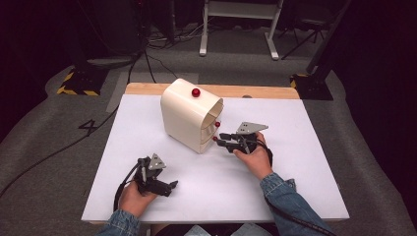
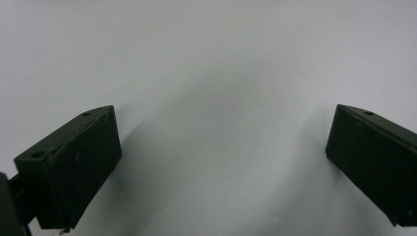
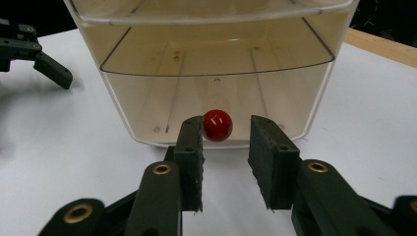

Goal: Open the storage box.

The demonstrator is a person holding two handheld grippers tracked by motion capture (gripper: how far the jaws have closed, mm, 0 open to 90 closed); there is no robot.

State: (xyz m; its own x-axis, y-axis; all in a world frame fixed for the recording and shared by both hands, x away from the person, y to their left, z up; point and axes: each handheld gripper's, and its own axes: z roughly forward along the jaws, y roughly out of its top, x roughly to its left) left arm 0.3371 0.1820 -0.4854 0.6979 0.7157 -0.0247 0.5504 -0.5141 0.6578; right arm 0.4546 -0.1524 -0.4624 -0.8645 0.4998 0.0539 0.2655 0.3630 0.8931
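Note:
A cream drawer unit (image 1: pixel 187 115) stands on the white table (image 1: pixel 295 172), with a red ball (image 1: pixel 195 92) on its top. Its clear front drawers each carry a red knob. My right gripper (image 1: pixel 220 137) is at the lowest drawer. In the right gripper view that drawer's knob (image 3: pixel 217 125) sits between the tips of the open right gripper (image 3: pixel 227 124), close to the jaw on the left, and the other jaw stands apart from it. My left gripper (image 1: pixel 171 186) rests low at the table's front left. It is open (image 2: pixel 223 147) over bare white table with nothing between its fingers.
A wooden strip (image 1: pixel 265 91) runs along the table's far edge. Beyond the table lie grey floor, cables (image 1: pixel 147 59), stand bases with hazard tape (image 1: pixel 78 83) and a white frame (image 1: pixel 236 24). The left gripper (image 3: pixel 34 54) appears far off in the right gripper view.

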